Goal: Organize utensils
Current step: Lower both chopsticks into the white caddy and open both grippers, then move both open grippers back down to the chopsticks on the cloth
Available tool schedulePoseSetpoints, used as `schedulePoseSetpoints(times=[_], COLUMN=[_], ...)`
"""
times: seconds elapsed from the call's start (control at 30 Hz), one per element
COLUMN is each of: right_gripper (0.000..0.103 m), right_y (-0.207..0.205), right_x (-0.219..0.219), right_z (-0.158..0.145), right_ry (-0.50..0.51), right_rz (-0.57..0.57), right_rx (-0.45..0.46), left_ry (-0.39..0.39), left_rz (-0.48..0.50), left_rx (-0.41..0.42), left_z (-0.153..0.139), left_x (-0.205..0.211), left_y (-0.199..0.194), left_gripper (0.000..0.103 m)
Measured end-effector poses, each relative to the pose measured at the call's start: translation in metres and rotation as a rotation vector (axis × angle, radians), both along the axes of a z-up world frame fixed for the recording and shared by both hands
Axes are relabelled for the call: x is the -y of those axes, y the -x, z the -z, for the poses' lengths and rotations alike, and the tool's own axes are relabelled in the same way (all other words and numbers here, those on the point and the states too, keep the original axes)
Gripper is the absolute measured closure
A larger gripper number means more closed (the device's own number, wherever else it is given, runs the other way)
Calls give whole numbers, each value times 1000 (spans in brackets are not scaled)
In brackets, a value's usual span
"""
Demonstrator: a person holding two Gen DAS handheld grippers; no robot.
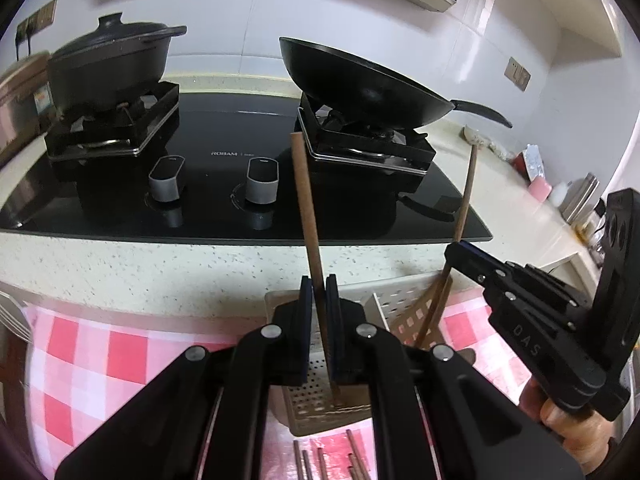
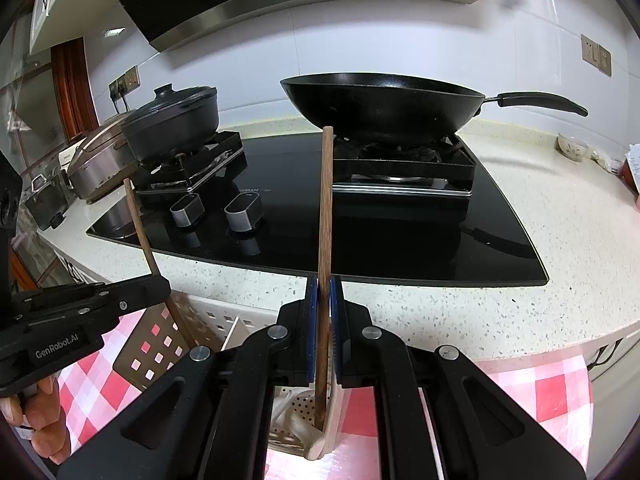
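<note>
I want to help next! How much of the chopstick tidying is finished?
Nothing looks fully put away yet. Each gripper, left gripper and right gripper, is shut on one brown wooden chopstick, lowering its tip into the beige perforated plastic utensil holder. Left to do: let go, then collect the other brown chopsticks lying on the red-checked cloth.

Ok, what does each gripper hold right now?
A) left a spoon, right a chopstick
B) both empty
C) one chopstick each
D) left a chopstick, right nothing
C: the left gripper is shut on a chopstick and the right gripper on another chopstick, both tips down in the perforated holder.
</note>
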State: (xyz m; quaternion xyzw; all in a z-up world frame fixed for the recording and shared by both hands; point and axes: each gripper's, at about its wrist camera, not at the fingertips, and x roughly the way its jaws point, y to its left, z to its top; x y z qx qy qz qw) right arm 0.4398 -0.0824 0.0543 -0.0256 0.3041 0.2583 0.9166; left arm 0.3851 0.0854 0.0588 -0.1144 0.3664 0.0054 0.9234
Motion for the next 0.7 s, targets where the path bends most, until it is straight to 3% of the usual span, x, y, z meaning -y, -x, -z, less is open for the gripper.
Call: schedulePoseSetpoints(times=[0.13,0.2,0.27,0.4,0.47,0.53,0.7], right_gripper=[95,94,94,93,82,55,49], right_y=[0,-1,-2,-3,-2,0,5], right_x=[0,-1,-1,-1,0,3,12], right_z=[-1,-1,0,0,-1,-4,-13], right_ry=[5,10,13,17,17,15,12], right_rz=[1,1,4,6,8,16,27], right_rx=[-2,-7,-14,-16,-15,-1,18], left_ry=[-44,-48,-54,-46,-38,-28,-5], left_rz=[-7,-4,-12,-17,-22,-26,-37], left_rx=[5,4,13,14,14,17,27], left_z=[0,0,-2,-2,-2,-3,-7], left_x=[1,0,-2,-5,-8,-10,-18], left_y=[-2,-3,-3,-2,-1,2,13], left_gripper=[93,87,74,71,64,60,53])
